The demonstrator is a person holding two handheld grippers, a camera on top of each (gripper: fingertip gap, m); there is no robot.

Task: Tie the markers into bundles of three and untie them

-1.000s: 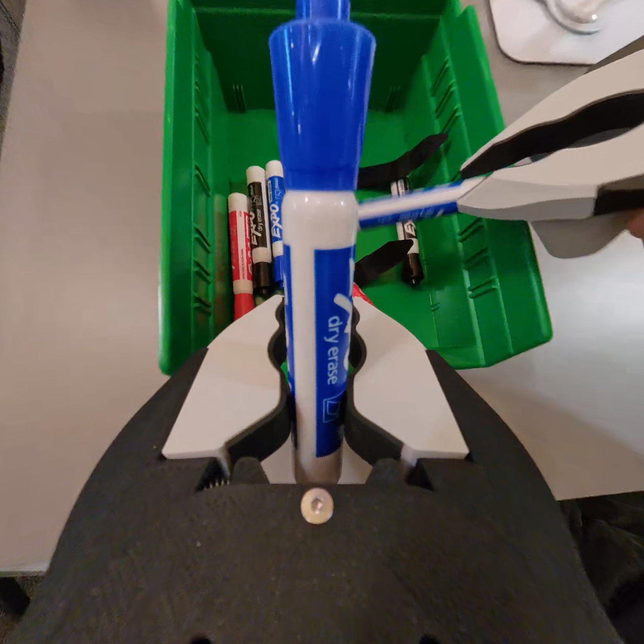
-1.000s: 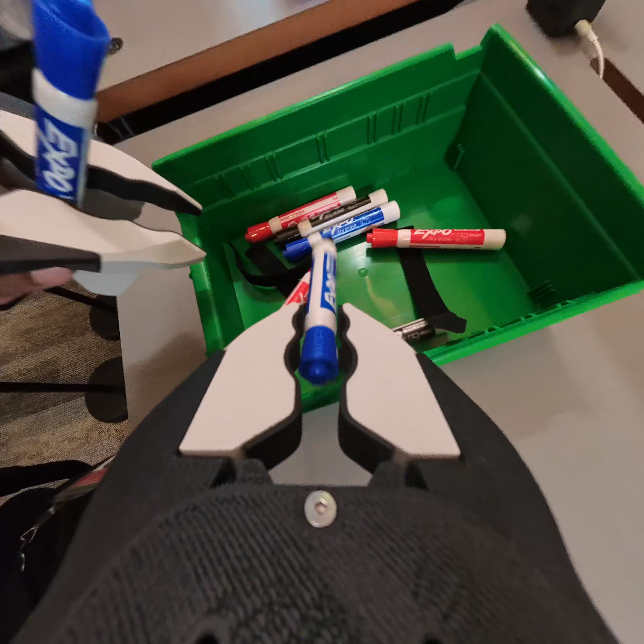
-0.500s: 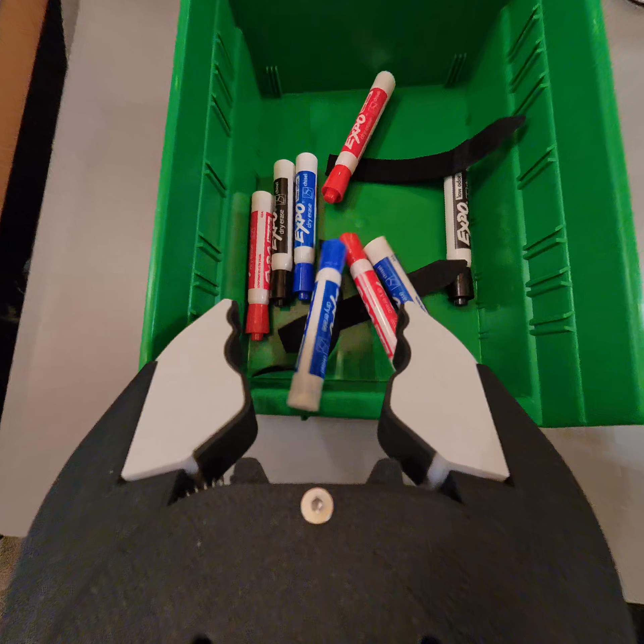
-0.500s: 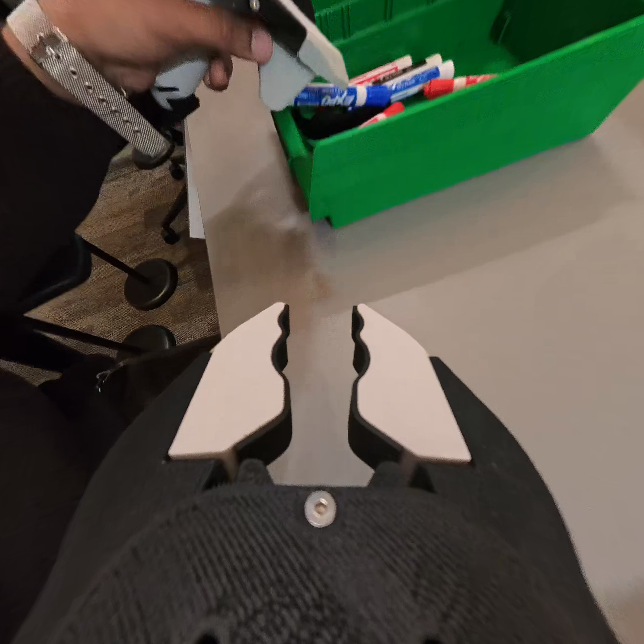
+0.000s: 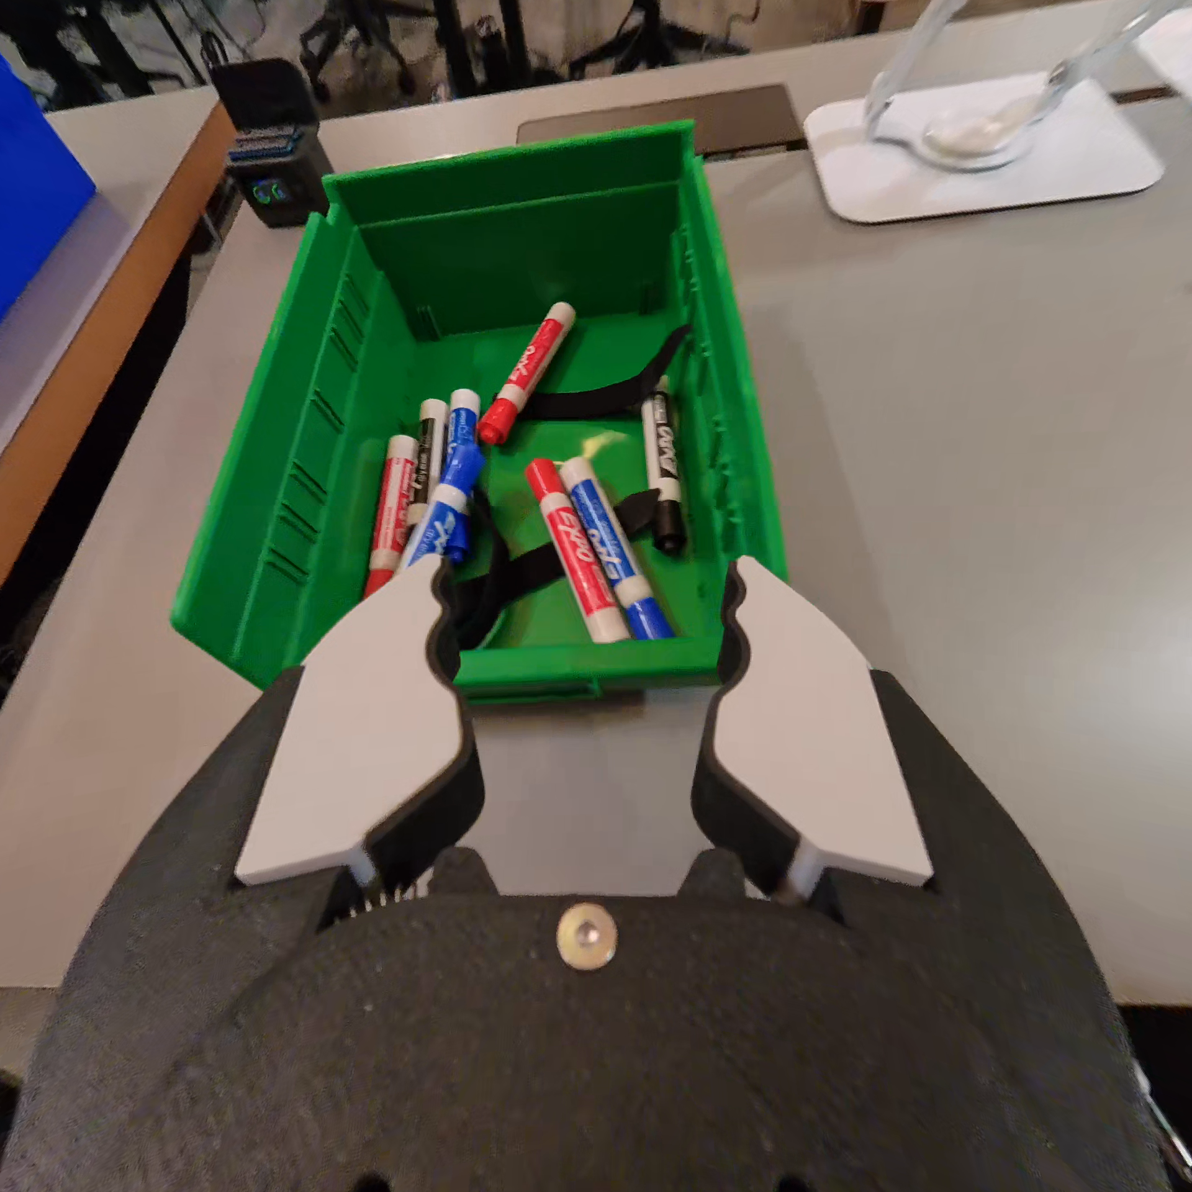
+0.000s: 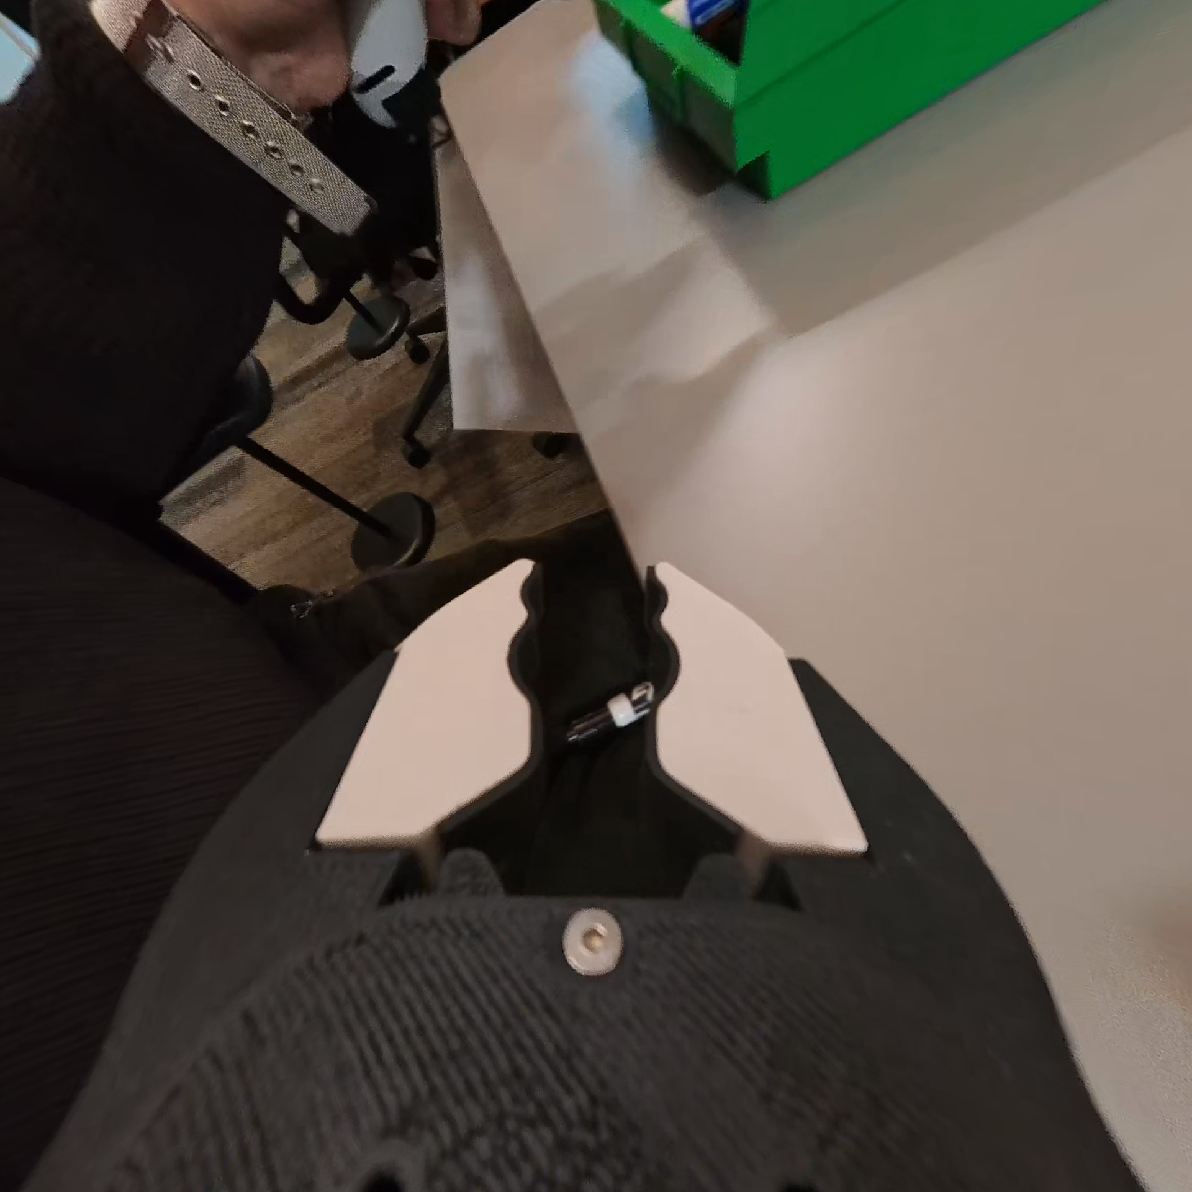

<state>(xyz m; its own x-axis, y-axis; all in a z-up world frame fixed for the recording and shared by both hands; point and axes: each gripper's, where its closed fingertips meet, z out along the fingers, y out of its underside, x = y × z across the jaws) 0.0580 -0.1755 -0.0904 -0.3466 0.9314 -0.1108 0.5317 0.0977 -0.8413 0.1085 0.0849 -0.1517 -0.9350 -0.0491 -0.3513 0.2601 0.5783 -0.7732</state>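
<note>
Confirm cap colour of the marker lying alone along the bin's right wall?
Black cap, on the marker by the green bin wall; left wrist view shows it best.

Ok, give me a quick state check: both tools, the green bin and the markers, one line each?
left tool: open, empty, above the bin's near wall.
right tool: open, empty, over the table edge, away from the bin.
green bin: upright on the grey table, no lid.
markers: eight showing, all capped, lying flat or across each other inside the bin.
black straps: loose on the bin floor, under some markers.
</note>
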